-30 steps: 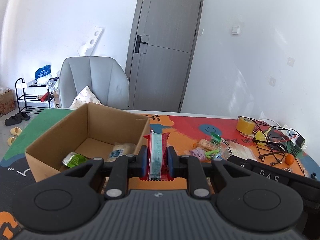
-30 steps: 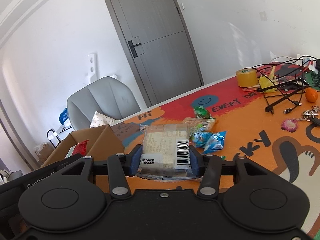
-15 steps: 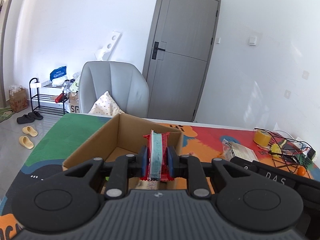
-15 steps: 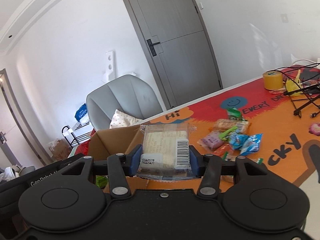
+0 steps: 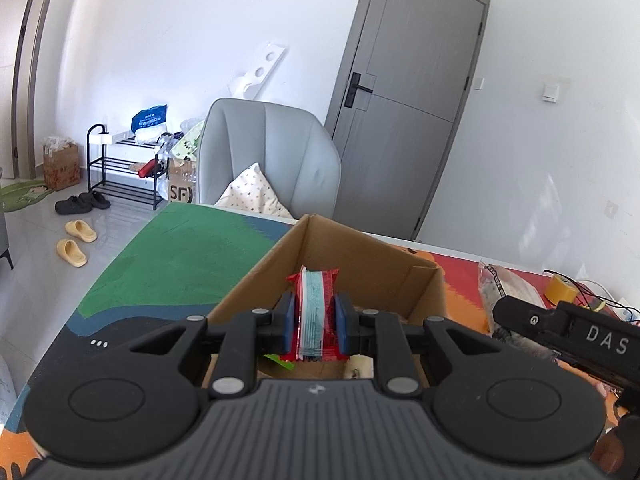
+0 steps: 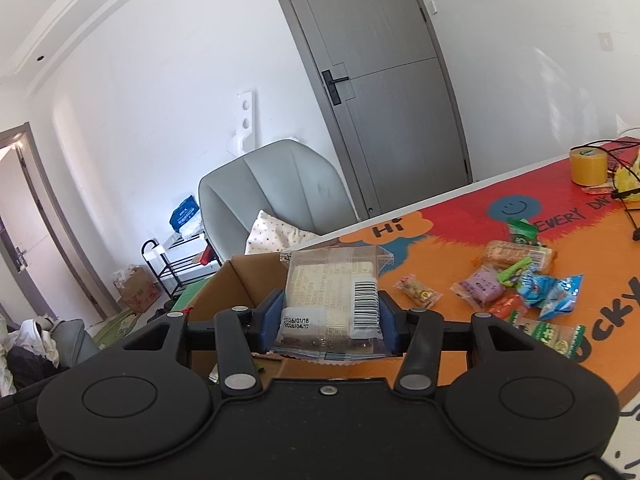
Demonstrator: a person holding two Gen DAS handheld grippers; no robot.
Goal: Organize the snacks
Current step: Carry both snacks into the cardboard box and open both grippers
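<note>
My left gripper (image 5: 314, 316) is shut on a red snack bar (image 5: 314, 312) with a pale blue stripe and holds it over the open cardboard box (image 5: 360, 256). My right gripper (image 6: 332, 316) is shut on a clear packet of biscuits (image 6: 332, 300) with a barcode, held above the box's right corner (image 6: 240, 284). The packet and the right gripper also show at the right of the left wrist view (image 5: 504, 284). A green wrapper (image 5: 278, 360) lies inside the box. Several loose snacks (image 6: 516, 284) lie on the orange mat to the right.
A grey chair (image 5: 268, 156) with a pillow stands behind the table. A yellow tape roll (image 6: 588, 164) and black cables (image 6: 624, 196) lie at the far right. The green part of the mat (image 5: 180, 256) is left of the box.
Both grippers have moved left, each still holding its snack. The left one now hangs over the box; the right one has reached the box's right corner.
</note>
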